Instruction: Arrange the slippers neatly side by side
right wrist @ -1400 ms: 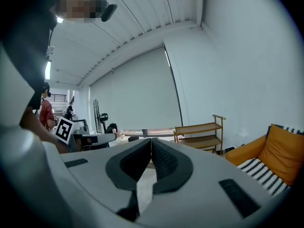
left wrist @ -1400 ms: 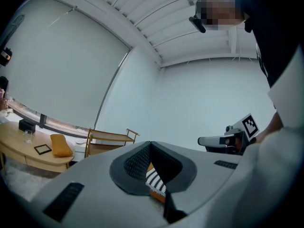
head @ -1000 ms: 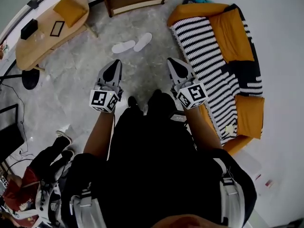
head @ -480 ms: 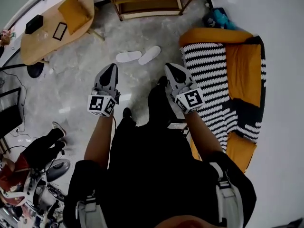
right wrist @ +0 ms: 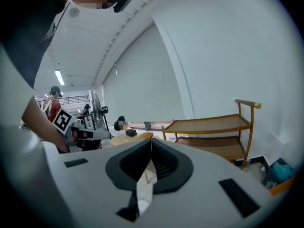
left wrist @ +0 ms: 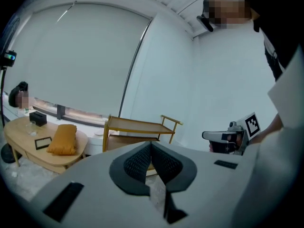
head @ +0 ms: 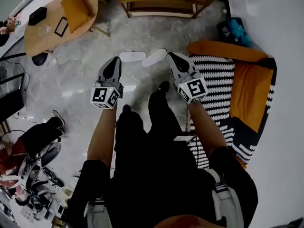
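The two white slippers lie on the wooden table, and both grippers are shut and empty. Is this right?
Only the place is wrong. The head view shows the white slippers on the grey floor, not on the wooden table. The left gripper and right gripper are indeed shut and empty.

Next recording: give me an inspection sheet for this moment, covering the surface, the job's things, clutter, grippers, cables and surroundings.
Surface: grey stone-look floor.
Job's things: two white slippers; first slipper and second slipper lie at an angle to each other, not side by side.
Clutter: nothing seen near the slippers.
Grippers: left gripper and right gripper both shut, empty, not touching the slippers.
Cables: thin cable on the floor at far left.
Surroundings: wooden table with orange cushion; wooden trolley; orange sofa with striped blanket; seated person.
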